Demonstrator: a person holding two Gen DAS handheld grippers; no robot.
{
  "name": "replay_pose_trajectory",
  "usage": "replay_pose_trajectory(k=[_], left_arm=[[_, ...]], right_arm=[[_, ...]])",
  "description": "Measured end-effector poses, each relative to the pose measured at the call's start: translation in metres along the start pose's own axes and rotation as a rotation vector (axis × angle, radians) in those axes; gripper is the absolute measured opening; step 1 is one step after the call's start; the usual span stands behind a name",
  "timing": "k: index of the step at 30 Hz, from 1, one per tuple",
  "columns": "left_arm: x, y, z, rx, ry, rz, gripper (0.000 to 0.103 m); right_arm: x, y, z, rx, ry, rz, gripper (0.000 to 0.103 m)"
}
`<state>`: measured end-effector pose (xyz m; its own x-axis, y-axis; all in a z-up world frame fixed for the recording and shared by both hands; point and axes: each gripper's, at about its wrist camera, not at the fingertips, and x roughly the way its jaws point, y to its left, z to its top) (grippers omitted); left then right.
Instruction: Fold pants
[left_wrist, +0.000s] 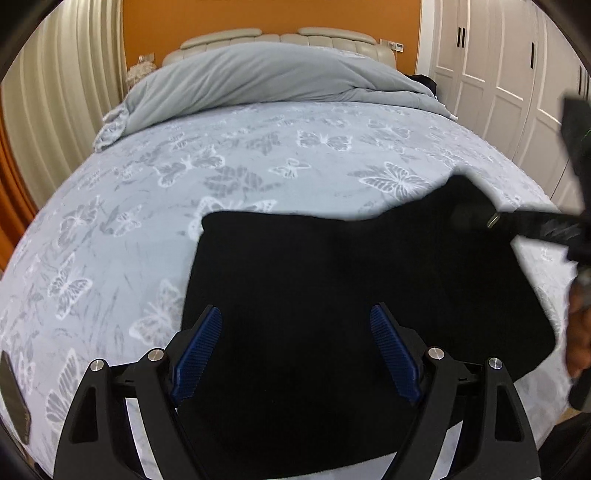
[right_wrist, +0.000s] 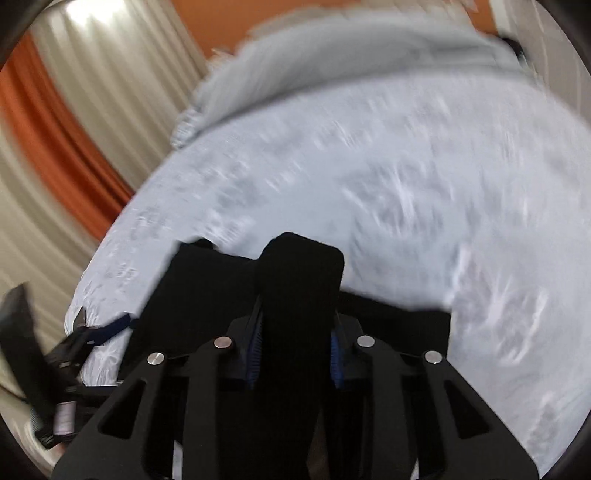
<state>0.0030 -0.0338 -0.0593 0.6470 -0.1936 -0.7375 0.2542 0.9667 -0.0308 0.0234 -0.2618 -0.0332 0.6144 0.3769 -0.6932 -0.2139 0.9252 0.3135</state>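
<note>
From the left wrist, the left gripper (left_wrist: 295, 350) is hovering with its jaws spread wide and gripping nothing; the black pants (left_wrist: 351, 280) are lying flat on the butterfly bedsheet (left_wrist: 147, 184) directly beneath and ahead of it, their far right corner lifting toward the right gripper (left_wrist: 491, 220). From the right wrist, blurred, the right gripper (right_wrist: 295, 343) is pinching a fold of the pants (right_wrist: 299, 280) between narrow jaws. It is probably best to carry that corner across evenly while the left one pins the near edge.
</note>
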Motion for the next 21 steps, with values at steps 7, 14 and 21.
replay_pose_trajectory(k=[7, 14, 21], left_arm=[[0.009, -0.002, -0.003, 0.003, 0.018, 0.031, 0.080], [0.008, 0.012, 0.002, -0.038, 0.014, 0.047, 0.081], [0.010, 0.024, 0.005, -0.101, 0.030, 0.026, 0.082]], right_arm=[[0.041, -0.051, -0.018, 0.154, 0.144, -0.179, 0.050], [0.017, -0.034, -0.058, 0.187, 0.278, 0.043, 0.061], [-0.006, -0.016, -0.067, 0.098, 0.205, 0.038, 0.012]])
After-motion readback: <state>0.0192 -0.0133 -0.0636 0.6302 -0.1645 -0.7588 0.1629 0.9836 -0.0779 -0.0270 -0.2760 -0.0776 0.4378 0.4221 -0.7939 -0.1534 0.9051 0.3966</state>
